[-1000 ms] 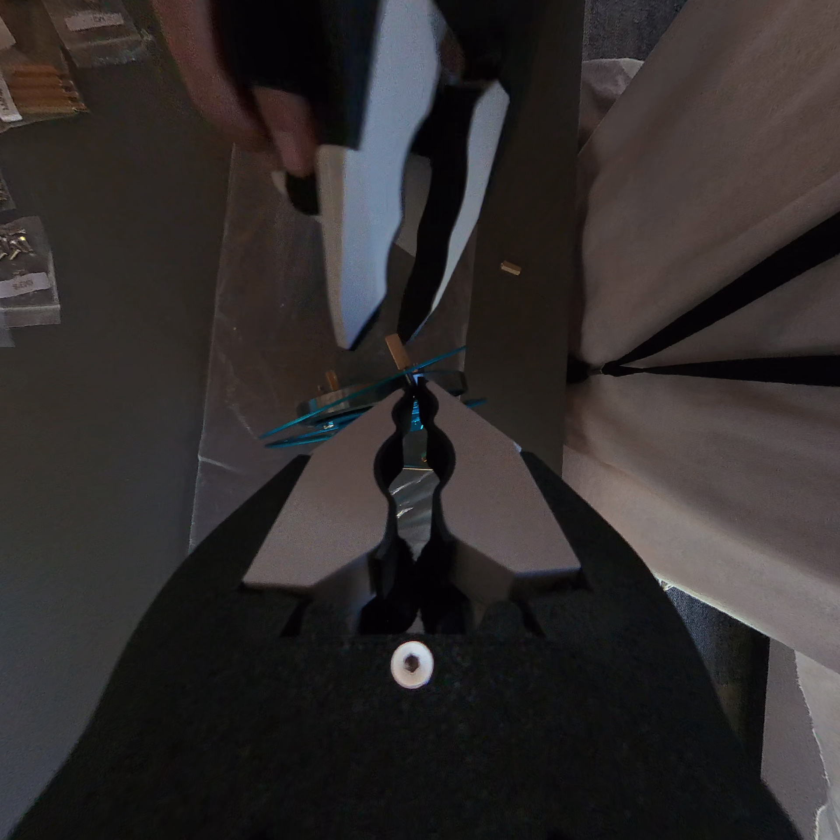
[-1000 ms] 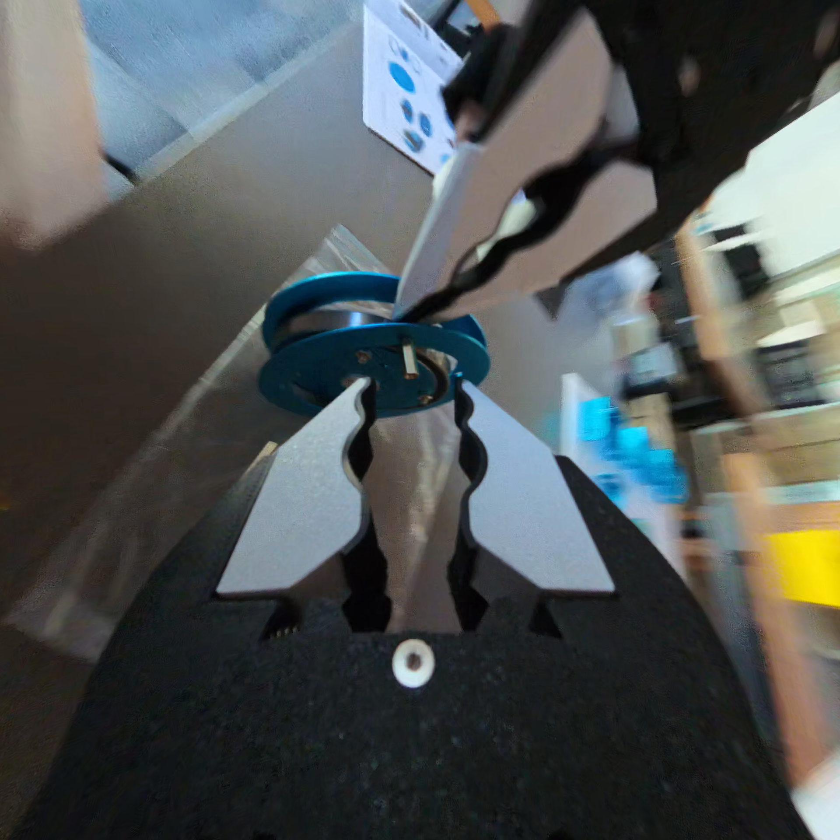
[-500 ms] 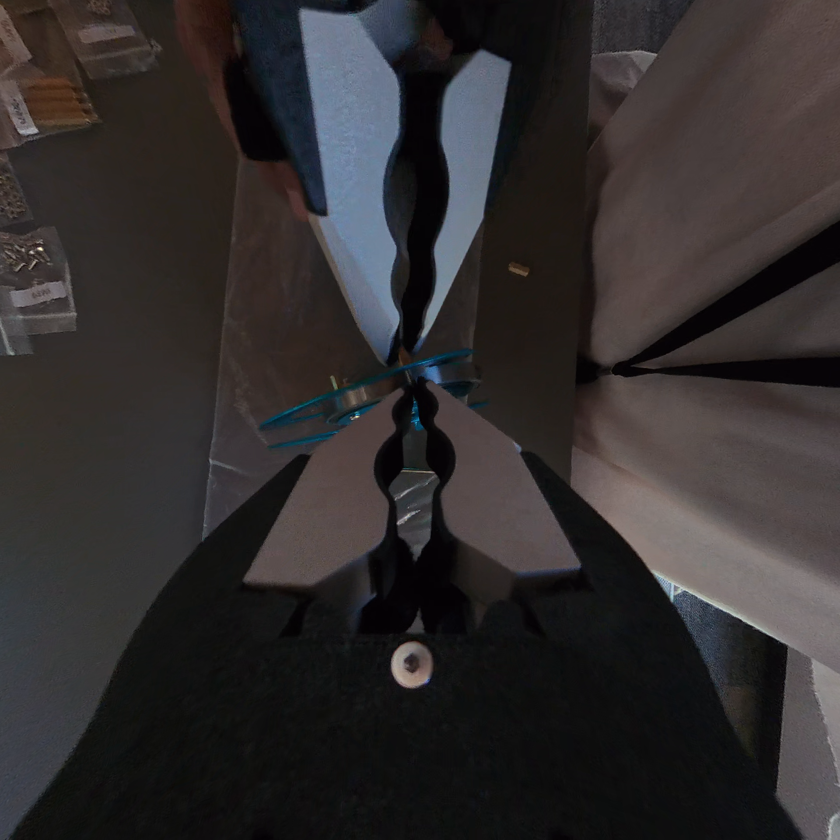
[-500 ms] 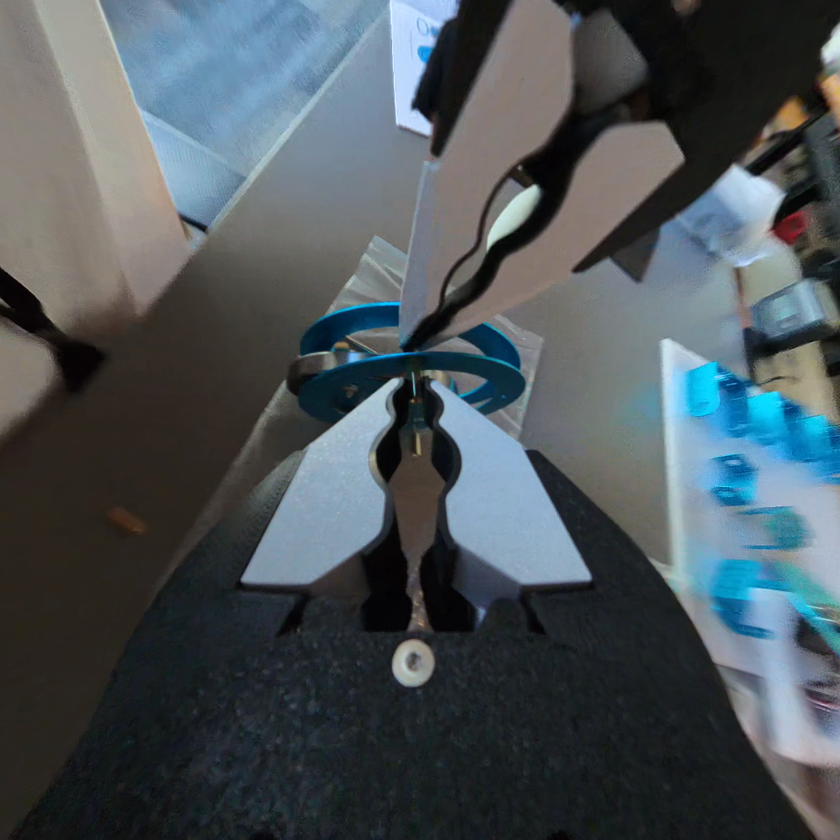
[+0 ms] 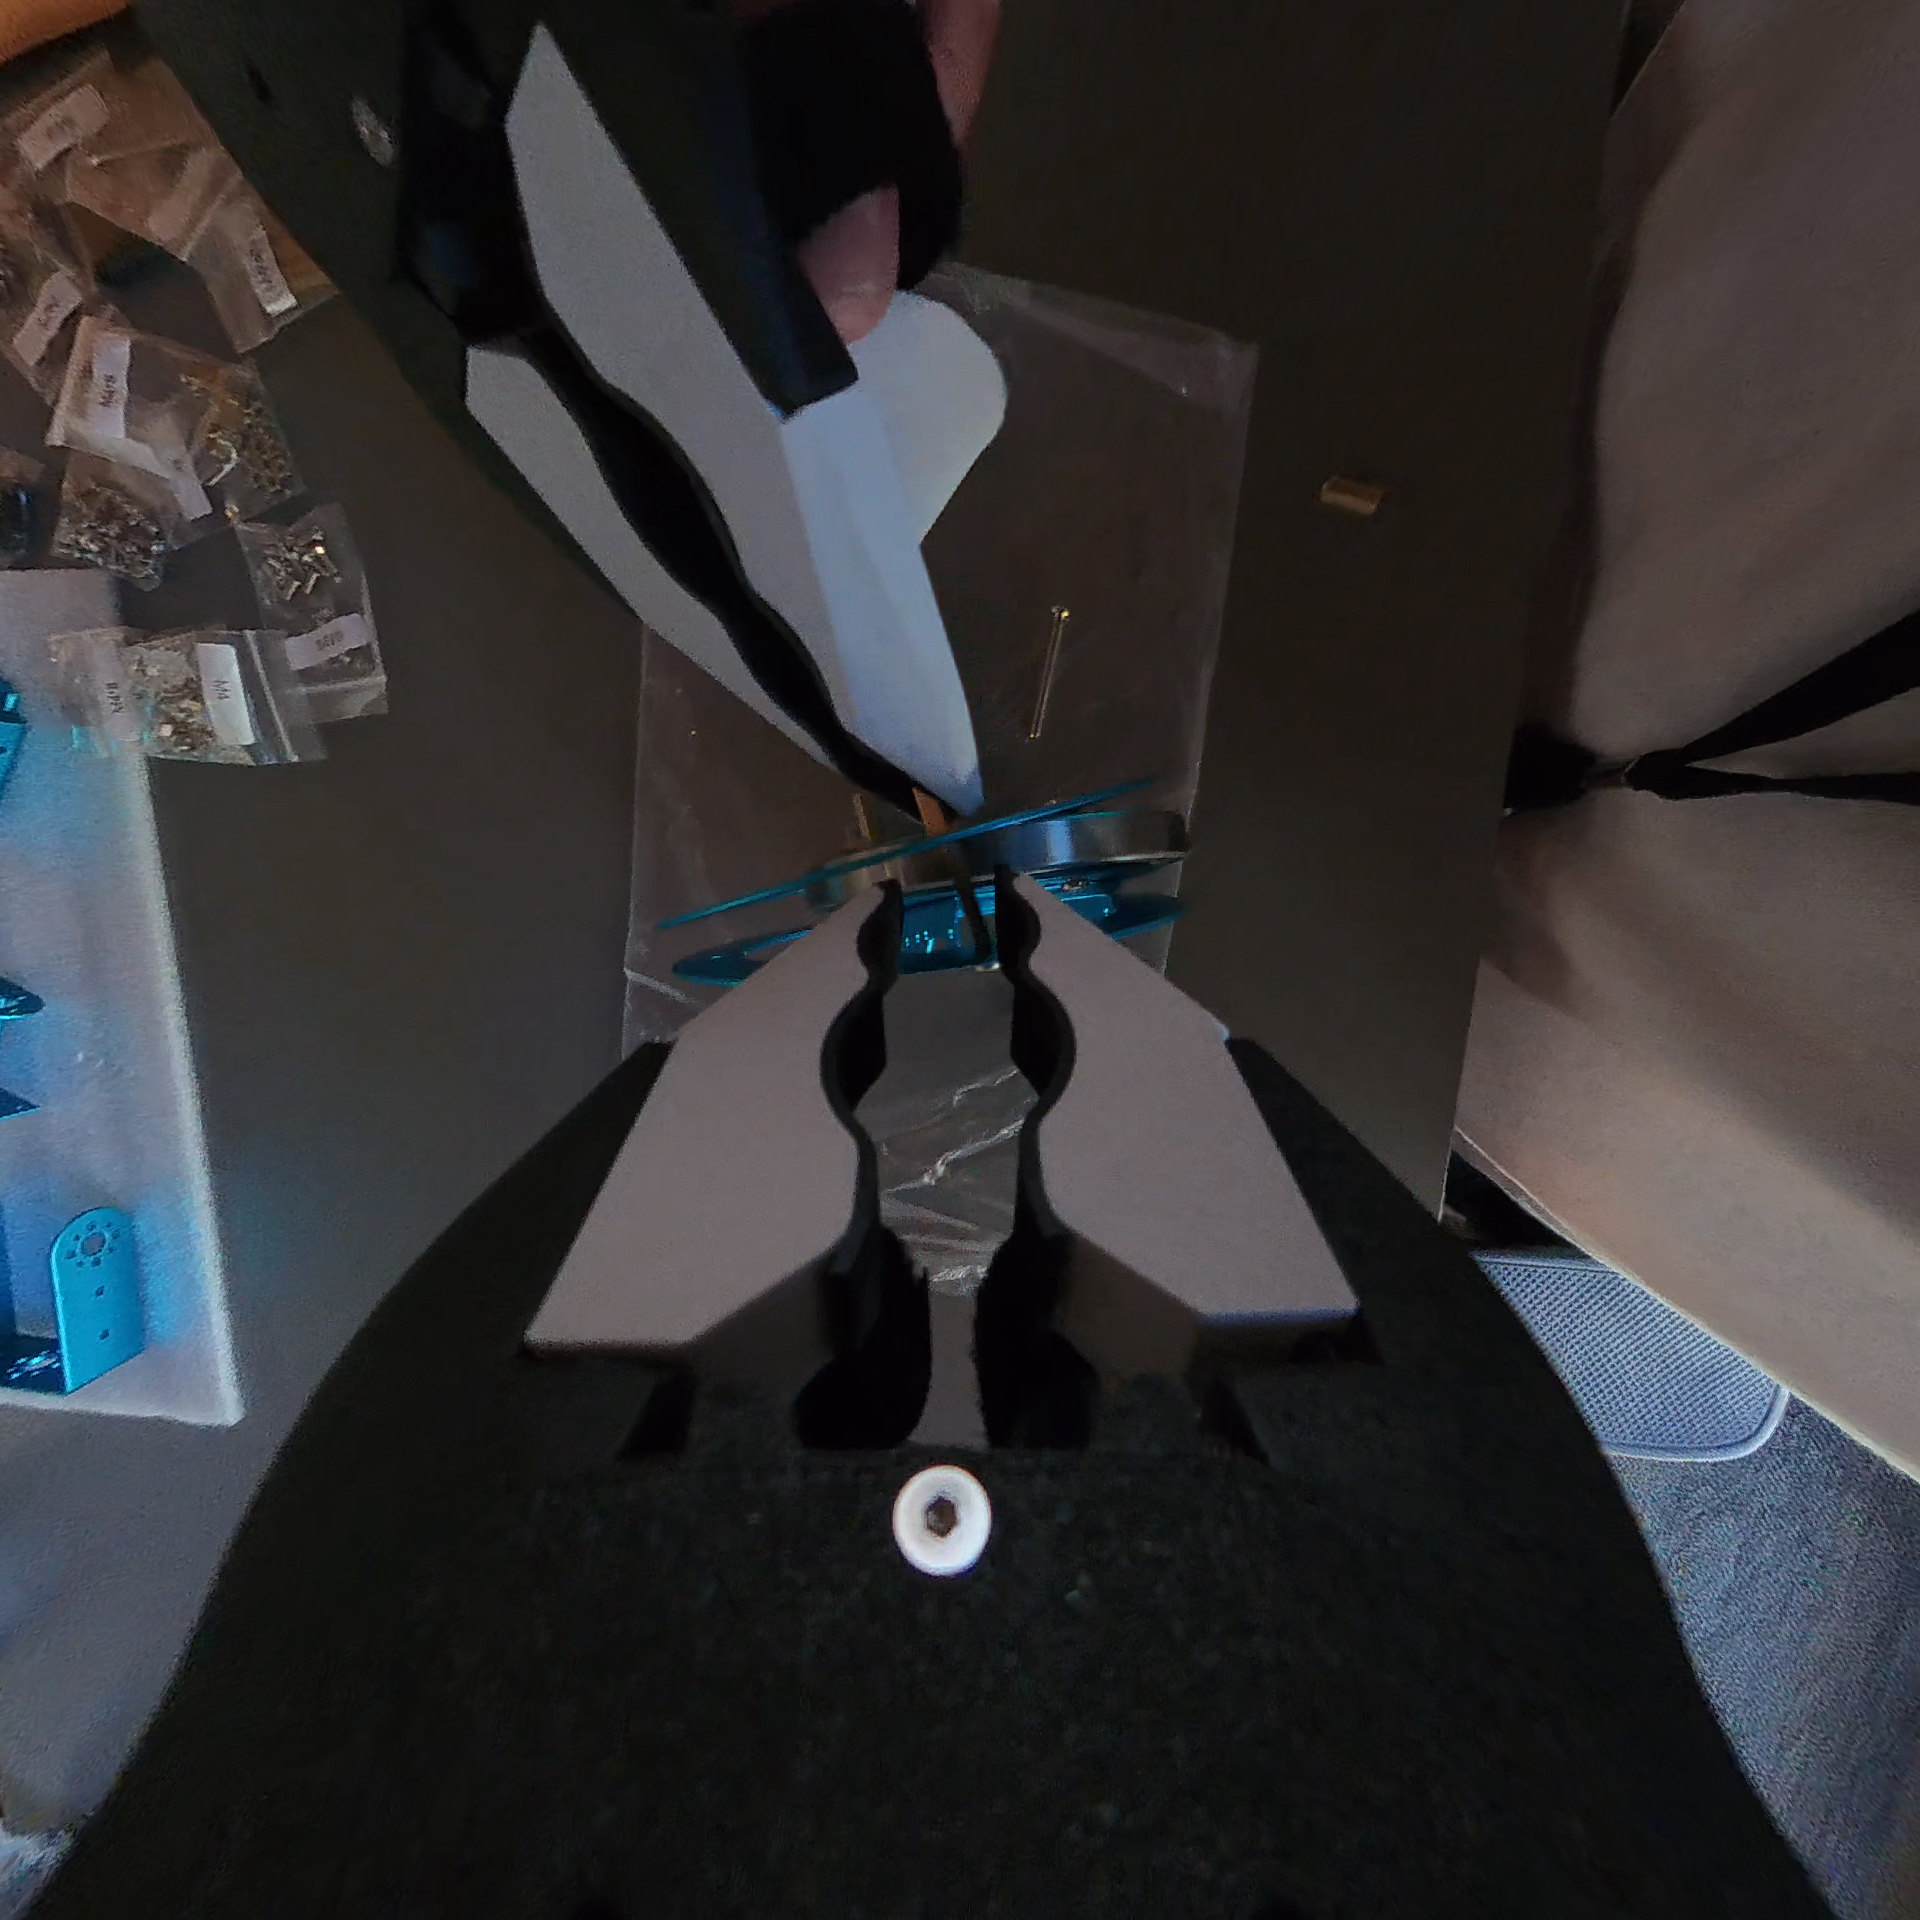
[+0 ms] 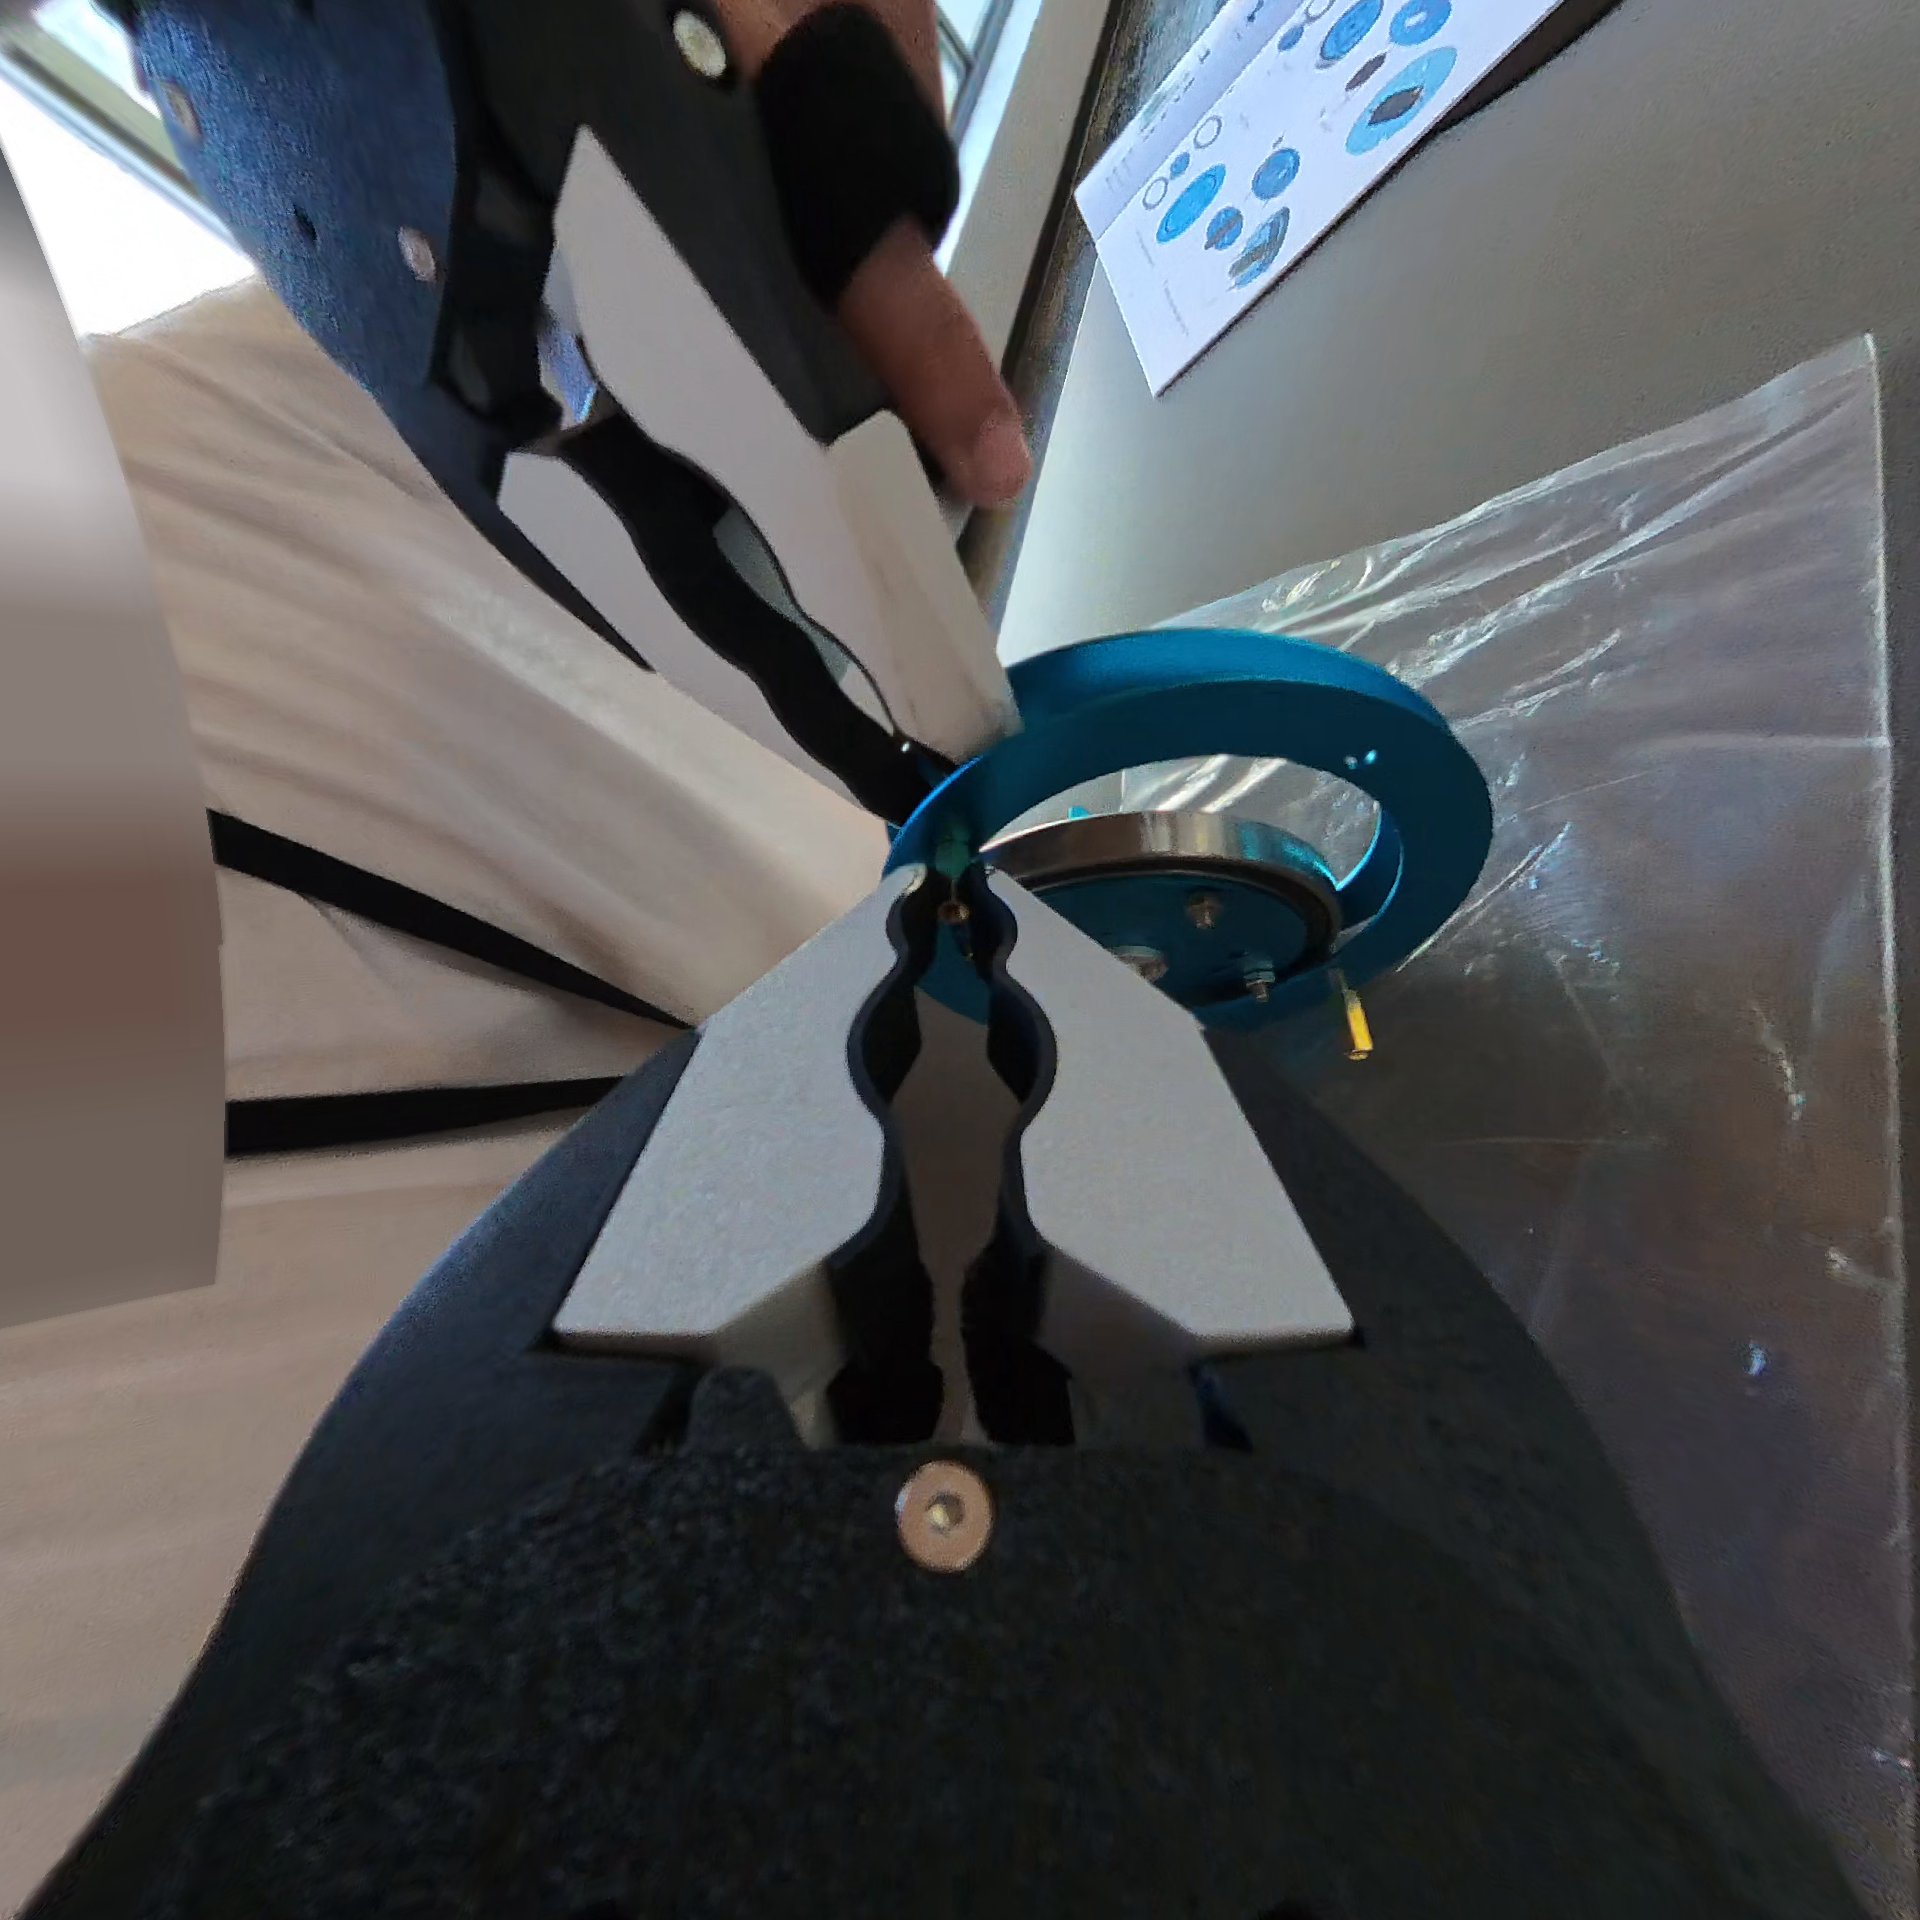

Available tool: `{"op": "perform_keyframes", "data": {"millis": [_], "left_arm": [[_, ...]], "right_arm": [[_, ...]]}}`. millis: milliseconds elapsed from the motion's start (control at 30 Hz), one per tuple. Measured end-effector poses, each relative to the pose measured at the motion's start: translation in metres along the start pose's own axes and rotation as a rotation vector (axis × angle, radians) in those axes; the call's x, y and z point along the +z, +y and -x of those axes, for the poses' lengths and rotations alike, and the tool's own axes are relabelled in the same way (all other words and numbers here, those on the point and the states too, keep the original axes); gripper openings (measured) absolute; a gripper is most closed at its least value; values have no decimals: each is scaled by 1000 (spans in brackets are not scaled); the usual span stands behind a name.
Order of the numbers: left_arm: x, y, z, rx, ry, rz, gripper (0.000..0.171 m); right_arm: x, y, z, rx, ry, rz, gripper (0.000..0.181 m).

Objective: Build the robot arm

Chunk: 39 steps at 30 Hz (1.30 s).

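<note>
— Where is the blue disc assembly point(image 6: 1444, 790) now?

— Centre of both views, lifted at a tilt over the clear plastic bag point(image 6: 1662, 727) on the tabletop point(image 5: 416, 935). A steel ring point(image 6: 1164, 847) sits between its two blue plates.

— And the left tool point(image 5: 943, 894)?

— That's what has changed. Half a second ago its jaws were pressed together at the disc's edge. Now a narrow gap shows between the tips, with blue hardware visible through it. They straddle the rim, and I see nothing filling the gap.

— The right tool point(image 6: 951, 883)?

— Nearly closed, clamped on a small brass post point(image 6: 951, 912) at the rim of the lower plate. In the left wrist view it has swung round: it came down from straight above before, and now it slants in from the upper left.

— Anything loose nearby?

— A brass standoff point(image 5: 1351, 497) lies on the tabletop at upper right, and a thin pin point(image 5: 1049, 670) lies on the bag. Small bags of screws point(image 5: 208, 436) are piled at upper left. A printed sheet point(image 6: 1299, 156) lies in the right view's top corner.
</note>
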<state>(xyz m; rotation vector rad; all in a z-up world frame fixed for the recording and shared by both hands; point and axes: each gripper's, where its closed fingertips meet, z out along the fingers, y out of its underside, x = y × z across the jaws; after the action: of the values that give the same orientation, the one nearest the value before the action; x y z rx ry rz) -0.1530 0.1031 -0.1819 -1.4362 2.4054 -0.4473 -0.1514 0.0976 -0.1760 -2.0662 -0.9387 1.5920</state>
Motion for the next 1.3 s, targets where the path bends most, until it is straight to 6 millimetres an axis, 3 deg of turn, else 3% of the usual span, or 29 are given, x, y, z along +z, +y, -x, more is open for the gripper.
{"op": "perform_keyframes", "data": {"millis": [133, 200, 300, 367, 467, 500, 567, 633, 800, 867, 933, 1000, 1200, 1267, 1300], "left_arm": [[4, 0, -2, -6, -2, 13, 5], [4, 1, 2, -2, -40, 23, 4], [4, 3, 3, 30, -70, 29, 3], [4, 3, 1, 30, -61, 29, 3], [3, 3, 0, 14, -44, 18, 2], [3, 3, -2, 6, -28, 16, 3], [3, 2, -4, -7, -9, 9, 2], [3, 2, -3, -8, -6, 9, 2], [4, 2, 0, -17, -10, 10, 3], [4, 2, 1, -23, -11, 11, 2], [4, 2, 3, -20, -22, 10, 2], [4, 1, 4, -18, -30, 9, 2], [5, 0, 2, -9, -47, 10, 2], [5, 0, 2, -10, -45, 13, 2], [5, 0, 4, -7, -55, 16, 2]], "right_arm": [[1, -2, -1, -19, 7, -33, 4], [0, -4, -4, -154, 88, -45, 4], [-1, -2, -5, -573, 283, -24, 9], [-5, -7, -5, -891, 457, -53, 29], [-14, -8, -7, -1235, 756, -5, 19], [-11, -4, -9, -1310, 807, 49, 24], [-6, -3, -13, -1414, 909, 123, 34], [-1, -2, -11, -1507, 957, 151, 33], [-3, -9, -8, -1622, 1058, 144, 6], [-5, -11, -10, -1596, 1068, 166, 5], [-6, -12, -12, -1440, 1012, 149, 5], [-5, -10, -14, -1173, 861, 107, 4], [0, -3, -4, 31, 109, -66, 4], [0, -3, -2, 188, -23, -88, 4], [0, -4, -3, 117, -2, -100, 4]]}}
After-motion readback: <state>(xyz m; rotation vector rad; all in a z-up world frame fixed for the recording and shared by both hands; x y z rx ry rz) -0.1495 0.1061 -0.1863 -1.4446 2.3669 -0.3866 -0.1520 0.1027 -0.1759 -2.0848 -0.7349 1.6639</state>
